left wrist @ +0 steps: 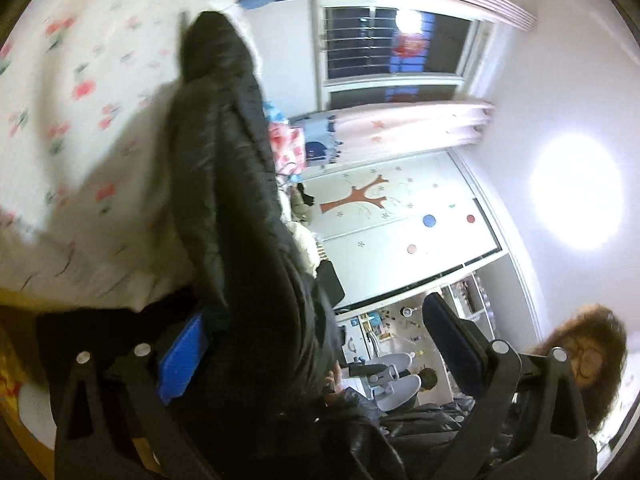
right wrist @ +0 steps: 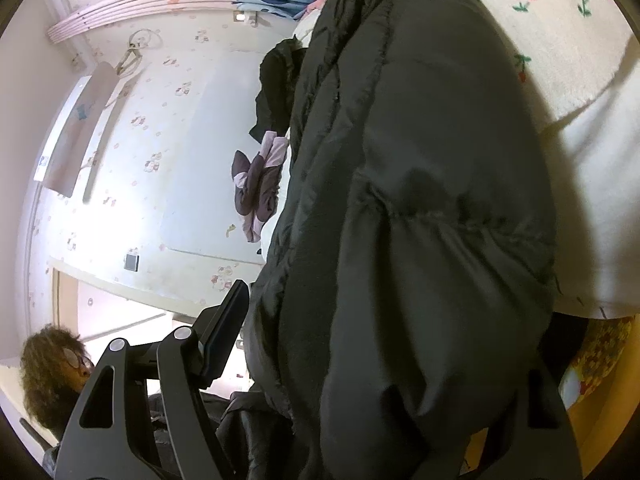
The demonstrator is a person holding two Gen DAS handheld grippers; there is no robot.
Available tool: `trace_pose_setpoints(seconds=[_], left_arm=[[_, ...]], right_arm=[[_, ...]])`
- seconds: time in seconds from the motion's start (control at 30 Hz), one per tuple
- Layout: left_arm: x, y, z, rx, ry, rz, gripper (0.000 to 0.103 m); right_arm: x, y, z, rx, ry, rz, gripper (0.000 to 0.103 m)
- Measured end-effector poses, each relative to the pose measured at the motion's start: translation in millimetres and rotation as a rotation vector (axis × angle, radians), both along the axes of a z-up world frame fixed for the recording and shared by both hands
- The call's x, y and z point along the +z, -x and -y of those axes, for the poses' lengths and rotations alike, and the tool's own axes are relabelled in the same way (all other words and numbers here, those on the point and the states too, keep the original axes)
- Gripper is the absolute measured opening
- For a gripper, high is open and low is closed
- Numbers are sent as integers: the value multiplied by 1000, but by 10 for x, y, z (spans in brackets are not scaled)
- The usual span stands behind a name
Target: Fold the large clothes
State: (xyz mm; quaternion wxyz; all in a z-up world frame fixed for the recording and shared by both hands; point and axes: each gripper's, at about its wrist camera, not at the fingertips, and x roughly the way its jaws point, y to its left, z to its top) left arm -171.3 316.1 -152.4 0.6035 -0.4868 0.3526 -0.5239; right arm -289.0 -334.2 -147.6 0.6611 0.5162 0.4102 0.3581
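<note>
A large black puffer jacket (left wrist: 236, 216) hangs between the fingers of my left gripper (left wrist: 316, 344), lifted over the floral bedsheet (left wrist: 80, 92). The jaws stand wide apart with the jacket draped against the blue-padded left finger (left wrist: 182, 364); the right finger (left wrist: 452, 344) is clear of it. In the right wrist view the same jacket (right wrist: 420, 200) fills the middle and covers my right gripper (right wrist: 360, 332). Only its left finger (right wrist: 224, 328) shows; the right finger is hidden under the fabric.
The white bedsheet with red flowers (right wrist: 560, 20) lies under the jacket. Other dark and purple clothes (right wrist: 260, 184) lie further along the bed. A window (left wrist: 396, 52), curtains (left wrist: 400, 124), a wardrobe (left wrist: 400, 216) and the person's face (left wrist: 588, 360) surround the bed.
</note>
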Motion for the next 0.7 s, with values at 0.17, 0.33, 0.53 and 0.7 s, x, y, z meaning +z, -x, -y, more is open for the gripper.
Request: trace_pose_setpoints(seconds=[0.17, 0.33, 0.53, 0.7], left_arm=[[-200, -128, 193, -69, -55, -75, 97], [-674, -82, 386, -165, -211, -180, 97], [-777, -114, 365, -127, -128, -233, 97], [-49, -96, 441, 16, -127, -104, 73]], right_arm=[[36, 14, -15, -7, 14, 0, 72], [99, 34, -10, 2, 53, -3, 72], [243, 52, -56, -9, 105, 61, 58], [459, 71, -40, -63, 145, 136, 23]])
